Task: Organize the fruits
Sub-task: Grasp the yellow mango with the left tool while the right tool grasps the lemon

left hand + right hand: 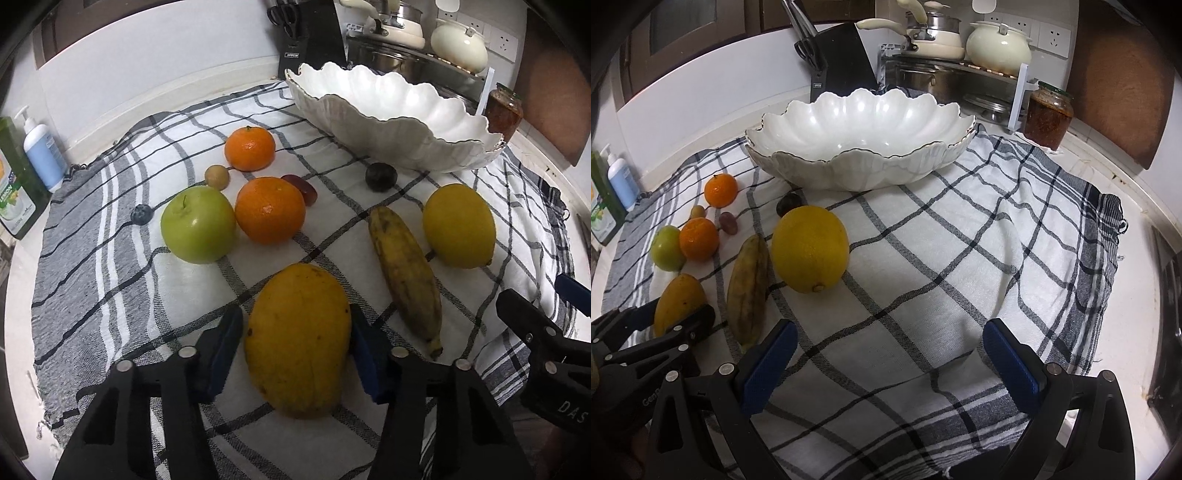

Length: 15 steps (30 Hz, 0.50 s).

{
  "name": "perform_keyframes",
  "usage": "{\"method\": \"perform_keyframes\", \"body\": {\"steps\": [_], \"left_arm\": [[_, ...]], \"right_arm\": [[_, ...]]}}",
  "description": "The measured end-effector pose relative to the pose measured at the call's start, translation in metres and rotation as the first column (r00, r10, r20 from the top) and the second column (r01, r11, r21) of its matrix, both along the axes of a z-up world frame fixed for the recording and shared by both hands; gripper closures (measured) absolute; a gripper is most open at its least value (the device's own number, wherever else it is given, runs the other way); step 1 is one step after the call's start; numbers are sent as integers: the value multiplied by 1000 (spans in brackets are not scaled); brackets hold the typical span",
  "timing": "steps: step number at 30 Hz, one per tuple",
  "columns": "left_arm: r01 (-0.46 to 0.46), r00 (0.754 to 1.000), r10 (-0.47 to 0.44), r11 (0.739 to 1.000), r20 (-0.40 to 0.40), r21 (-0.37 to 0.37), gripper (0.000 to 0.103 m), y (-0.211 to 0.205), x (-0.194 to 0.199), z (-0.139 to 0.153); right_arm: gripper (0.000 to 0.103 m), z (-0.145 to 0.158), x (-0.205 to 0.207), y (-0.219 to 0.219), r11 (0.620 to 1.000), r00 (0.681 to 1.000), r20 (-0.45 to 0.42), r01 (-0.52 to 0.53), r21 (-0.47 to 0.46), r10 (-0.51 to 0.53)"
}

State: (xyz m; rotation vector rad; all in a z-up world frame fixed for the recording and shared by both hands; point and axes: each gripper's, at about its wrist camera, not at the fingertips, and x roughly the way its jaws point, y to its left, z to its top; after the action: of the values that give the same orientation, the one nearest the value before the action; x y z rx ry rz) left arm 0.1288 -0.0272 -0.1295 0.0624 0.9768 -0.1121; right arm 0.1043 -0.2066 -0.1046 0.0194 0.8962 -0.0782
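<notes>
My left gripper [297, 343] has its blue pads on both sides of a yellow mango [298, 339] lying on the checked cloth; the pads touch or nearly touch it. Beyond it lie a banana [404, 273], a lemon [458, 225], a green apple [198, 223], two oranges [270, 209] [250, 148], a dark plum [381, 176], a red grape [303, 188], a small tan fruit [217, 177] and a blueberry [141, 214]. A white scalloped bowl [417, 144] stands empty at the back. My right gripper [888, 354] is open and empty over bare cloth, right of the banana [748, 288] and lemon [809, 248].
A knife block [836, 59], pots on a metal rack [934, 40], and a jar of red preserve [1048, 114] stand behind the bowl [860, 162]. Soap bottles [40, 151] stand at the far left. The cloth's right edge [1108, 229] meets white counter.
</notes>
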Motion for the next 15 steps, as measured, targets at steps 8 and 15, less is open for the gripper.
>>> {"method": "perform_keyframes", "body": {"steps": [8,15], "left_arm": [[11,1000,-11,1000,-3,-4,54,2,-3,4],[-5,1000,5,1000,17,-20,54,13,-9,16]], "right_arm": [[1,7,-2,2,1000,1000,16,-3,-8,4],[2,14,-1,12,1000,999,42,-28,-4,28]]}}
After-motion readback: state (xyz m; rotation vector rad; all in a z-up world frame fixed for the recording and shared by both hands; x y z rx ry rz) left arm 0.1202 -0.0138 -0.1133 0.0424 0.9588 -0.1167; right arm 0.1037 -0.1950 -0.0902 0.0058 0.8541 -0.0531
